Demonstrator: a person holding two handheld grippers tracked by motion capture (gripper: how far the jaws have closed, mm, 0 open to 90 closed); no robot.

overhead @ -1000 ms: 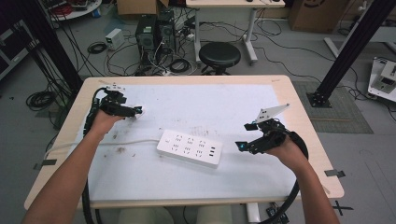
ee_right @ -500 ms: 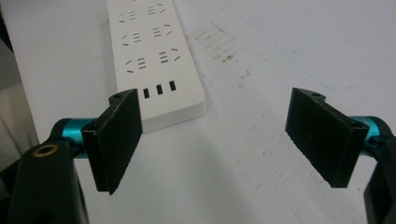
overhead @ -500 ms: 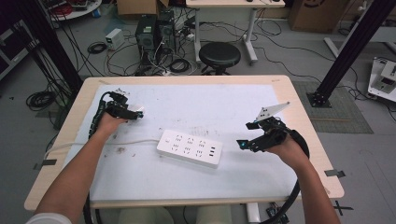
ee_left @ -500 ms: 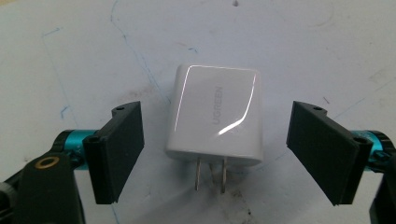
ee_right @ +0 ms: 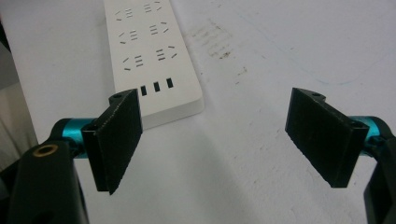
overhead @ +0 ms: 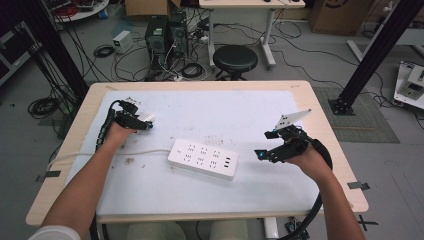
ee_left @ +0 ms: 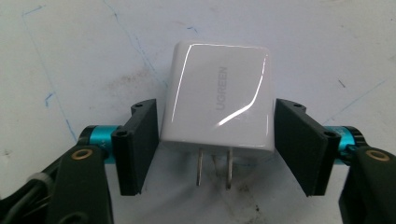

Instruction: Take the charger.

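Down toward the table has come the left gripper (ee_left: 217, 154) since a second ago, and its jaws have just been closing around a white charger (ee_left: 218, 98). The pads sit against or just beside its two flanks; I cannot tell whether they press yet. It lies flat on the white table (overhead: 210, 112), well to the left of the power strip (overhead: 202, 159), its two prongs pointing back at the gripper. It looks light, rigid and glossy, so likely slippery; the flat sides between the pads seem the best place to grip. Grey lettering on its face reads UGREEN. Right of the power strip, the right gripper (ee_right: 217, 140) hovers with jaws wide and empty.
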